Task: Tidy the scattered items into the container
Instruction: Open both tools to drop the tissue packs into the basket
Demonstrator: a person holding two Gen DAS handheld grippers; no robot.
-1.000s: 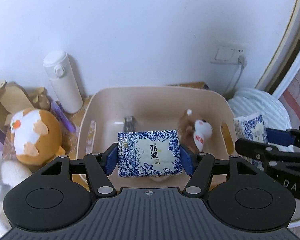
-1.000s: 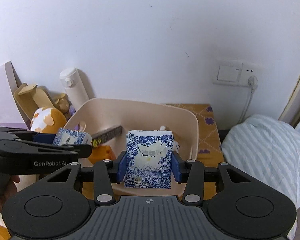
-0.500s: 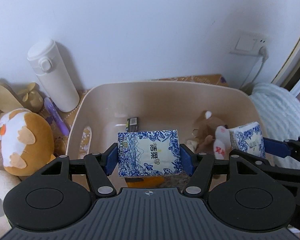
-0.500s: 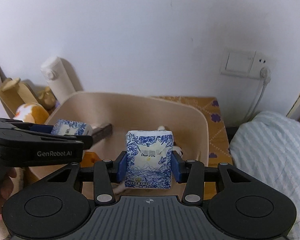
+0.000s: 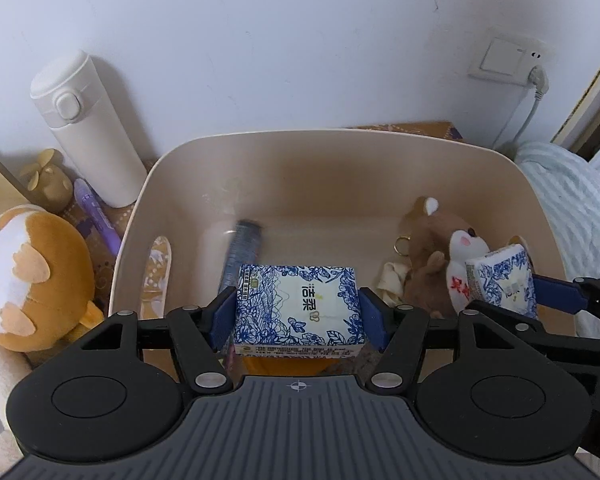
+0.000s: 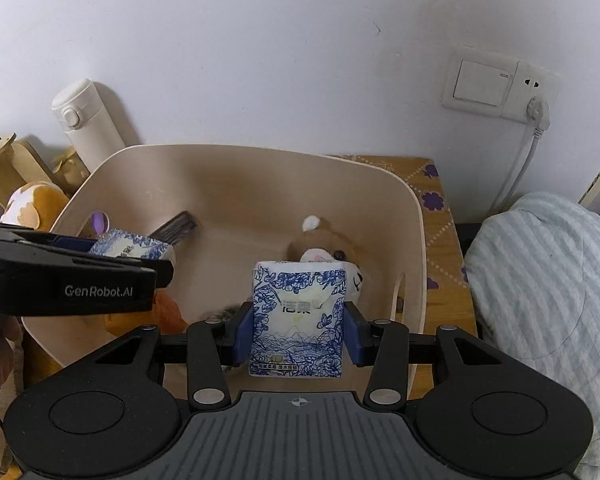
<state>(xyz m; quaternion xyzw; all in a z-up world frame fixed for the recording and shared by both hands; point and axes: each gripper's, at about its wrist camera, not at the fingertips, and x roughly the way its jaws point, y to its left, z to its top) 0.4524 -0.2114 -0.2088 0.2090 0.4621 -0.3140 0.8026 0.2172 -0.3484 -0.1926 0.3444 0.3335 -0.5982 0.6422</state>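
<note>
Your beige tub (image 5: 260, 152) holds a brown plush keychain toy (image 5: 440, 240) at its right wall, a dark comb (image 5: 242, 252) on the floor and something orange near the front wall. Your left claw (image 5: 298, 314) pinches a blue-and-white tissue pack (image 5: 298, 308) long axis crosswise over the tub. Your right claw (image 6: 298, 330) pinches a second tissue pack (image 6: 298, 316) upright there, its jaws having just eased slightly wider.

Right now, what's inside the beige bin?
Inside the beige bin: a brown plush toy, a dark flat bar and something orange, mostly hidden under the held tissue packs.
</note>
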